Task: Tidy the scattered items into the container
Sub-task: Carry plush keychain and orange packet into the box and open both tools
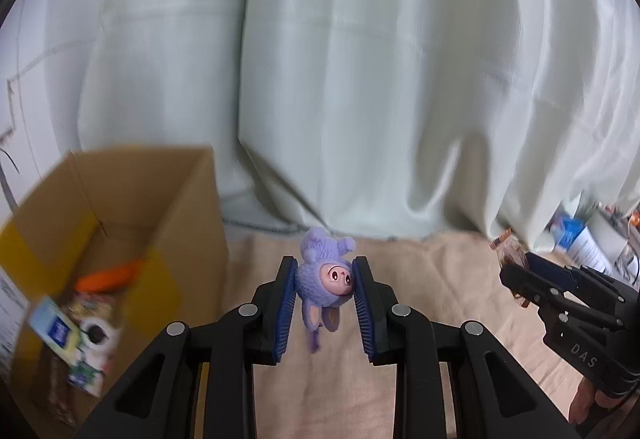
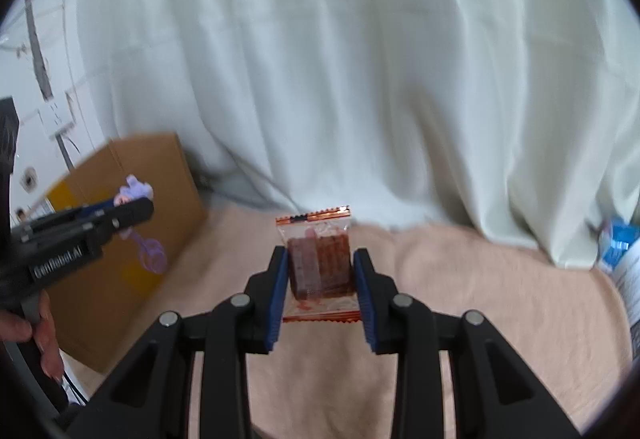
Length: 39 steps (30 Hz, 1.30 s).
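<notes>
Open brown cardboard box (image 1: 120,207), lower left of frame, holds an orange carrot-shaped toy (image 1: 110,276) and printed snack packets (image 1: 86,339). Left gripper (image 1: 324,287) clamps a purple plush figure (image 1: 320,279); right gripper (image 2: 320,275) clamps a clear red-edged snack packet (image 2: 320,263).

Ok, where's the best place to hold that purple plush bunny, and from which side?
Grip the purple plush bunny across its round head, one pad on each cheek, coming in level from the front. The head is its widest, firmest part; ears and limbs dangle loosely. The left hand-held gripper holds it exactly so.
</notes>
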Each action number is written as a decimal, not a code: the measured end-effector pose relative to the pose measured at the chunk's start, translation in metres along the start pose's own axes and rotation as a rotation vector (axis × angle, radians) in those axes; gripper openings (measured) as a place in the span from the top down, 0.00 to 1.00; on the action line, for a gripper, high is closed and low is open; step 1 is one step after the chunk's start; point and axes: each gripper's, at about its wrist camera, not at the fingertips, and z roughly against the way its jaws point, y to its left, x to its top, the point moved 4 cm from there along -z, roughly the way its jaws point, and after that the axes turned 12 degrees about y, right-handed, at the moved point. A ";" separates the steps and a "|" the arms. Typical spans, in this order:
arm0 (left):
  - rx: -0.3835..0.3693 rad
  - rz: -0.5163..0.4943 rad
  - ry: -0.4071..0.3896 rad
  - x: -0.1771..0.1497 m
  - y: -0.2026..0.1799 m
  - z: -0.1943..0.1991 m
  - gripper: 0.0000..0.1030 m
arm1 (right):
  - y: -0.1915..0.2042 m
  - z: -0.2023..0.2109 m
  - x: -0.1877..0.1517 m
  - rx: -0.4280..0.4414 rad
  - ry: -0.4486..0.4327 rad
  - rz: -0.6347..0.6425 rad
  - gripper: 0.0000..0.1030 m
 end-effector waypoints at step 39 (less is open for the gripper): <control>0.290 0.276 0.006 -0.018 0.245 0.095 0.71 | 0.277 -0.044 0.082 0.417 0.081 0.300 0.44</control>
